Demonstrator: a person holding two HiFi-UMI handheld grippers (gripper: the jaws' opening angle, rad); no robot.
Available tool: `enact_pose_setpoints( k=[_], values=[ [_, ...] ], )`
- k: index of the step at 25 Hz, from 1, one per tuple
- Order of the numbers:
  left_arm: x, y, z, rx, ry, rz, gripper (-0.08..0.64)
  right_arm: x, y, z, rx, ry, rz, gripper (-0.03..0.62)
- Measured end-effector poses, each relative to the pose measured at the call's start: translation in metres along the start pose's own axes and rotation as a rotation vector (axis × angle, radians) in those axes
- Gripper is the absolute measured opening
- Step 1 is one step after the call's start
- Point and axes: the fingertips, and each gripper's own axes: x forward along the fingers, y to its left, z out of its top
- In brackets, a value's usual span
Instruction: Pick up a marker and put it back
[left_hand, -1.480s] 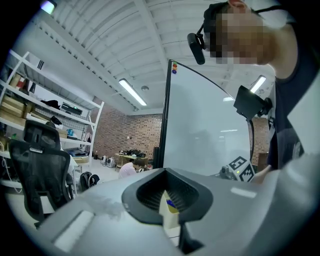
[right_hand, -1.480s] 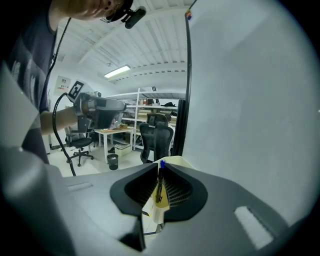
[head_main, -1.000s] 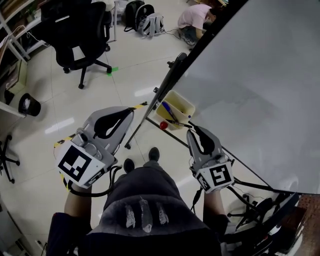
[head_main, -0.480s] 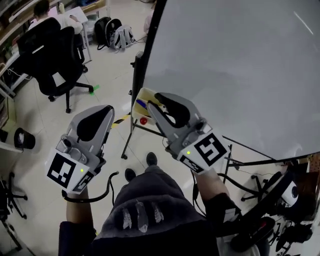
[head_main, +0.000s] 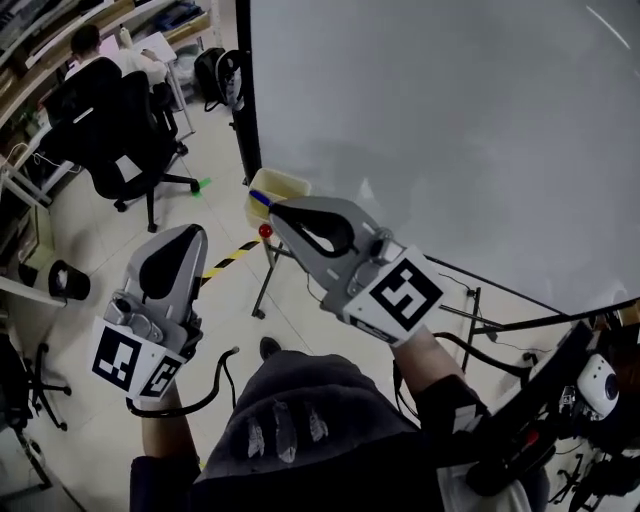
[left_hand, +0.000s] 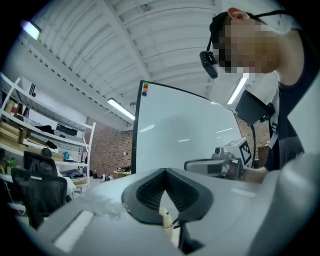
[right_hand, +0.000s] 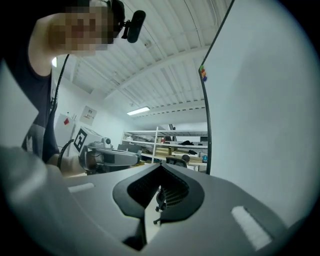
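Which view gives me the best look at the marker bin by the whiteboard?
Head view: the bin sits in plain sight at the whiteboard's lower corner. Left gripper view shows perhaps a cream sliver through its jaws; right gripper view shows none.

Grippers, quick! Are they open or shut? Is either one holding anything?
Left gripper: shut, holding nothing.
Right gripper: shut; its jaws have just been closing, with nothing between them.

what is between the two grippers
In the head view only floor lies between the left gripper and the right gripper, crossed by a yellow-black tape strip and the whiteboard's stand leg.
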Motion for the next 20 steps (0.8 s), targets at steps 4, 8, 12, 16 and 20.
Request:
enact_pose_setpoints(
  k=[4,8,12,16,20],
  values=[
    [0.007,-0.051,0.004,0.017,-0.005,0.046,0.006,-0.05,0.007,-0.001,-0.013,0.012,0.064,0.0],
    [0.018,-0.114,0.009,0.048,-0.007,0.095,0.006,-0.112,0.007,-0.006,-0.012,0.021,0.126,0.0],
    [0.024,-0.16,0.002,0.053,0.03,0.144,0.006,-0.153,0.006,-0.019,0.017,0.043,0.179,0.0],
    [0.015,-0.185,-0.001,0.082,0.099,0.21,0.006,-0.169,0.012,-0.023,0.065,0.043,0.238,0.0],
    [-0.02,-0.201,0.007,0.078,0.111,0.284,0.006,-0.18,0.037,-0.027,0.043,0.106,0.299,0.0]
  ],
)
